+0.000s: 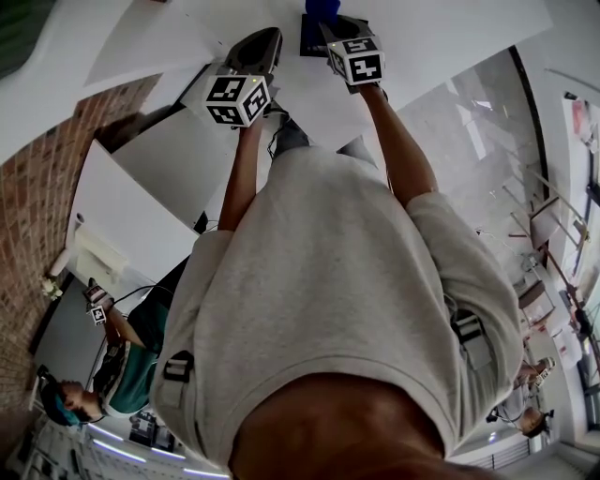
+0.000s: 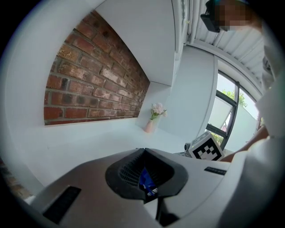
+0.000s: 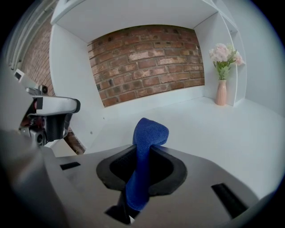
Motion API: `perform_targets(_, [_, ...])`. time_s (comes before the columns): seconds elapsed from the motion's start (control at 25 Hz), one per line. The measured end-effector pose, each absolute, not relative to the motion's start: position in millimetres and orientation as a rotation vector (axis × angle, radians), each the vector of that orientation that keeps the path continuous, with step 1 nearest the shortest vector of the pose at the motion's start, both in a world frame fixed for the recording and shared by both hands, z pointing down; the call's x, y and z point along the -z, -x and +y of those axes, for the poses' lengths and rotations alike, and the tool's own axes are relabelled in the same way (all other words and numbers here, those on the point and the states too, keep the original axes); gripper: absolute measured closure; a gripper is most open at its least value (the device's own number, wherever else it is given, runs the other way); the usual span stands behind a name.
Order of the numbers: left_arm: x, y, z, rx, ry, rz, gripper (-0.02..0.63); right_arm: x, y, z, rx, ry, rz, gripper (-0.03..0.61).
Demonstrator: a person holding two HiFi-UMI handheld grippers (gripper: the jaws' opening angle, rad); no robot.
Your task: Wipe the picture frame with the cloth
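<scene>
My right gripper (image 3: 143, 153) is shut on a blue cloth (image 3: 149, 131), which stands up out of the jaws with its top folded over. In the head view the cloth (image 1: 322, 7) shows at the top edge, just past the right gripper (image 1: 336, 26). My left gripper (image 2: 147, 179) is shut on a thin dark blue thing seen edge-on. In the head view this looks like the dark picture frame (image 1: 309, 39), held between the two grippers beside the left gripper (image 1: 269, 39). Both grippers are raised over a white shelf (image 3: 187, 120).
A brick back wall (image 3: 147, 62) and white side panels enclose the shelf. A pink vase of flowers (image 3: 221, 91) stands in its far right corner. The left gripper's body (image 3: 53, 116) is close on the left. Another person (image 1: 112, 366) is at the lower left.
</scene>
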State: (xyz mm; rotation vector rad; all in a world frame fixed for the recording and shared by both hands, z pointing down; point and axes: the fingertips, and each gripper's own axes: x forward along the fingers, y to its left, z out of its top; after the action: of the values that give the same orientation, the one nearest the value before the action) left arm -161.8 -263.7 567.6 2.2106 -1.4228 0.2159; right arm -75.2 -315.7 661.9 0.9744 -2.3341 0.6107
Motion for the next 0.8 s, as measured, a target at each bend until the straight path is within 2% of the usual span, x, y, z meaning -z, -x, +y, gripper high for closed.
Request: perform_targets(0.8, [-562.0,96.6,-287.0,-0.225,-2.326,-1.273,0.597,-664.1,-40.6,-320.8,-0.627,-1.187,-2.195,0.5])
